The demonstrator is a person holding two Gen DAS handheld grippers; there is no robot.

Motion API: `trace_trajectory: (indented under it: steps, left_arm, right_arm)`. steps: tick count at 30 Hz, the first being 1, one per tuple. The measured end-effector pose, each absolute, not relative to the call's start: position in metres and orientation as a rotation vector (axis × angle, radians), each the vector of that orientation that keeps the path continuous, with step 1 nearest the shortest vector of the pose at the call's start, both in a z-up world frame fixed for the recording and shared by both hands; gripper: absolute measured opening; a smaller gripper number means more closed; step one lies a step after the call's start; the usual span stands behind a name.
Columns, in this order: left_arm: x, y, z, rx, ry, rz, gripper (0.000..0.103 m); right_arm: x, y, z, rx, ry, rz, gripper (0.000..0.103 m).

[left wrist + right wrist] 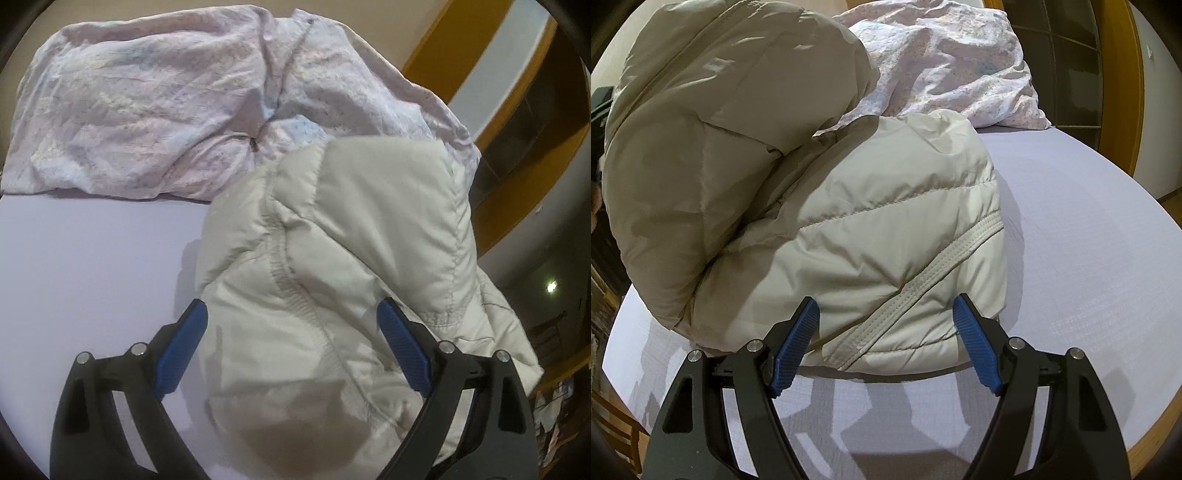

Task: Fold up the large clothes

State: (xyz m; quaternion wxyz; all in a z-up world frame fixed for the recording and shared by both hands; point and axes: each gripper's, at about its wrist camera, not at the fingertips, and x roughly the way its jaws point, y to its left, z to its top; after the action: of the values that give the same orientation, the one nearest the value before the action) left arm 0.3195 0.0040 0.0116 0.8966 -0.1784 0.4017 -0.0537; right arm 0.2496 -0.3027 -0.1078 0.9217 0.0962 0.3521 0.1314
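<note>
A cream puffy jacket (351,258) lies bunched on a lavender bed sheet (92,258). My left gripper (291,314) is open, its blue pads on either side of the jacket's fabric, close above it. In the right wrist view the same jacket (849,229) is heaped, with a folded upper part (720,110) rising at the left. My right gripper (886,306) is open, its blue pads straddling the jacket's near edge just above the sheet (1089,258).
A crumpled pale floral duvet (166,110) lies at the head of the bed, also in the right wrist view (953,62). Yellow-framed wall panels (517,110) stand past the bed's right edge. The bed's wooden rim (1167,417) shows at the lower right.
</note>
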Motion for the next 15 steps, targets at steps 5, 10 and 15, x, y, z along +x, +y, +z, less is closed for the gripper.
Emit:
trace_trajectory:
  steps: [5,10,15]
  left_arm:
    - [0.331,-0.023,0.001,-0.344,0.836,-0.177,0.085]
    - [0.335,-0.052,-0.003,-0.295,0.820,-0.206,0.085]
    - [0.337,-0.072,-0.008,-0.261,0.812,-0.213,0.085]
  right_arm:
    - [0.251,-0.303,-0.109,0.194,0.722,0.276,0.078]
    - [0.253,-0.305,-0.111,0.201,0.723,0.279,0.078]
    - [0.253,-0.306,-0.112,0.202,0.722,0.279,0.079]
